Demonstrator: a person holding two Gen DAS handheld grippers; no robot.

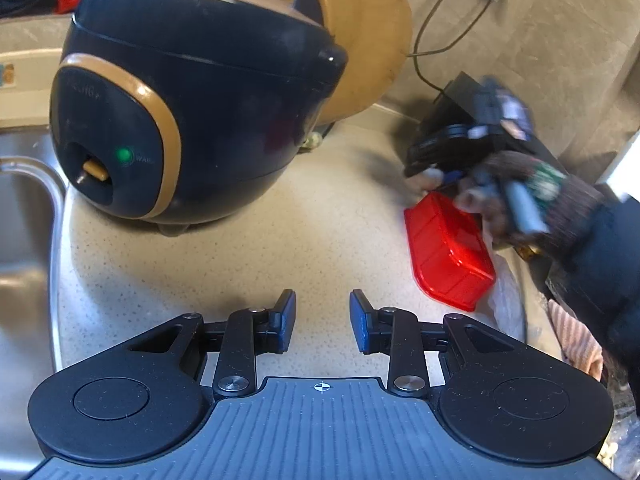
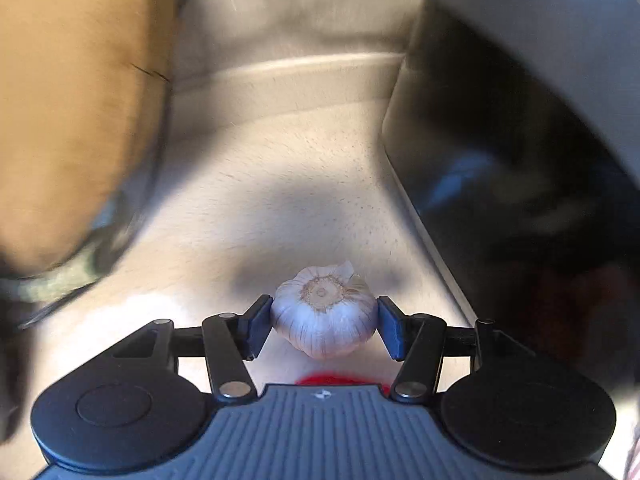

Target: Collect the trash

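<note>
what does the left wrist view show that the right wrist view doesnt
Only the left wrist view: the rice cooker with its green light, the sink, the red container, wall sockets, and the open, empty left claw. Only the right wrist view: a garlic bulb between the pads of the right claw, which seem to touch it. Both: the pale speckled countertop and the round wooden board.

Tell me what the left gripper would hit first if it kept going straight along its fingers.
Probably just the bare speckled countertop: the left gripper stands open with nothing between its fingers and tilts down at it. The rice cooker sits off to the left, the red container off to the right. Depth is uncertain.
</note>
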